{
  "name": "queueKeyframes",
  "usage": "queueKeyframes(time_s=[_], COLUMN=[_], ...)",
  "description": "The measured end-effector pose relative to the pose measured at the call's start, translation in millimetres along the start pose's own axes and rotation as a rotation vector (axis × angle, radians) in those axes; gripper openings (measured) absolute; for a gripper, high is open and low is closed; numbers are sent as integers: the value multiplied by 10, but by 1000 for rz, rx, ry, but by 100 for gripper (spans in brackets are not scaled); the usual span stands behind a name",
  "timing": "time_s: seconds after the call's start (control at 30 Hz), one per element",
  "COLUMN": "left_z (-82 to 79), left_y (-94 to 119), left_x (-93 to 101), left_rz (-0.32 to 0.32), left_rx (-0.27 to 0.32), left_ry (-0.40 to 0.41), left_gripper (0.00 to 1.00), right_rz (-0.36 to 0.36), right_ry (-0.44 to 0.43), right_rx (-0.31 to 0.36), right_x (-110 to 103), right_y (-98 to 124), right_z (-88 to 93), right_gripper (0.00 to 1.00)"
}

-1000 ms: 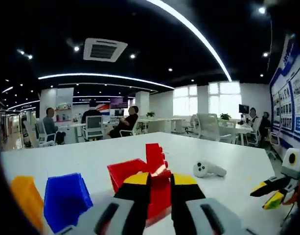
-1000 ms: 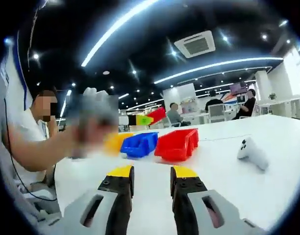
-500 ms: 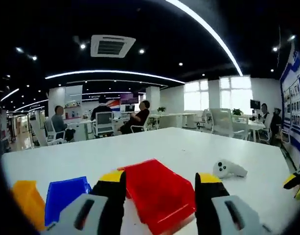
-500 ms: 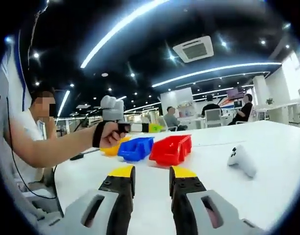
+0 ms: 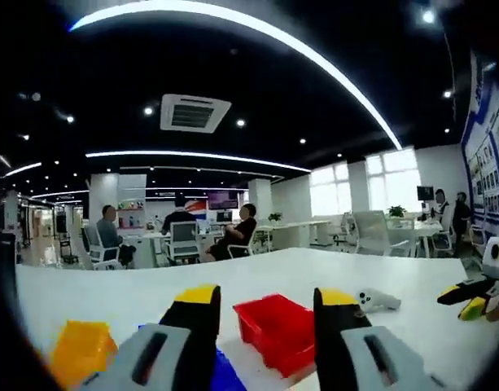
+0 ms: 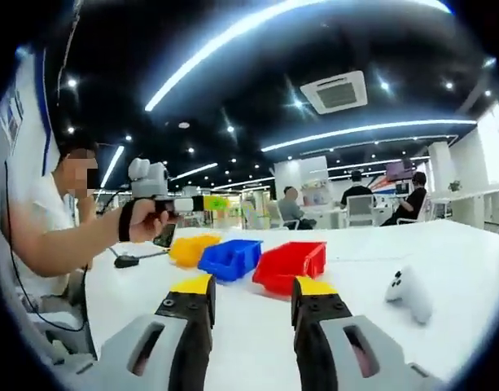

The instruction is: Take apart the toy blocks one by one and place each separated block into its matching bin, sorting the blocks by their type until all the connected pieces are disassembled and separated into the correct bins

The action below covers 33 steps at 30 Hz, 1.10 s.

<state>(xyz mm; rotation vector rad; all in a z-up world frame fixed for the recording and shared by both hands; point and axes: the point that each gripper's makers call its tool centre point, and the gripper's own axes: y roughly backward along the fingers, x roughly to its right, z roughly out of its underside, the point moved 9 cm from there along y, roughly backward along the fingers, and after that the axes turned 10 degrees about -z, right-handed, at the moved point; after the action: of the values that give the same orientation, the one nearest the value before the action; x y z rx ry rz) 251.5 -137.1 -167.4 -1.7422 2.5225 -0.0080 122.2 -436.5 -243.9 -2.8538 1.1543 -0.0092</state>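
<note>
A red plastic bin [image 5: 277, 330] sits on the white table [image 5: 111, 289] just beyond the left gripper [image 5: 261, 305], whose jaws stand wide and empty. The right gripper [image 6: 249, 295], also parted and empty, faces 3 bins: yellow [image 6: 190, 248], blue [image 6: 230, 258], red.

Open tabletop ahead – three bins and a controller are the things in the way.

In the right gripper view the white table [image 6: 493, 244] lies bare from 3 to 6 o'clock, save the white controller [image 6: 410, 292] at 3. The yellow bin [image 6: 192, 248], blue bin [image 6: 230, 257] and red bin [image 6: 291, 265] stand in a close row at 12 – just beyond the parted jaws. At 10 the person's hand [image 6: 143, 221] holds the left gripper [image 6: 202, 204] above the table's far edge.
</note>
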Motion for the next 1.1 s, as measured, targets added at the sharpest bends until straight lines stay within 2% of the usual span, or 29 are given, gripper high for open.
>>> queueKeyframes(time_s=[0.17,0.27,0.4,0.47,0.6,0.7,0.87,0.93,1.1], left_z=[-92,-91,1,69,184,397,580,672,785], left_y=[351,553,854,955,1079,1171,1244,1266,1271], left_x=[-160,-261,-330,-338,-319,-226,-152,-119,-89], left_rz=[-10,-20,-33,-35,-35,1,14,29,37], left_rx=[47,55,92,86,81,42,32,11,-22], left_ry=[-9,0,14,27,44,85,76,108,150], left_gripper=[47,47,44,44,44,43,43,42,42], right_rz=[-20,-35,-57,-56,-62,-77,-70,-79,-87], right_ry=[10,30,47,52,48,48,42,41,45], right_rx=[25,11,19,9,-4,-11,-20,-29,-58], right_x=[7,-12,-15,-12,-29,-64,-95,-125,-155], right_y=[-162,-253,-332,-360,-371,-379,-364,-353,-306], right_z=[-55,-89,-95,-82,-67,-29,34,69,119], right_gripper=[35,35,33,33,33,32,32,32,32])
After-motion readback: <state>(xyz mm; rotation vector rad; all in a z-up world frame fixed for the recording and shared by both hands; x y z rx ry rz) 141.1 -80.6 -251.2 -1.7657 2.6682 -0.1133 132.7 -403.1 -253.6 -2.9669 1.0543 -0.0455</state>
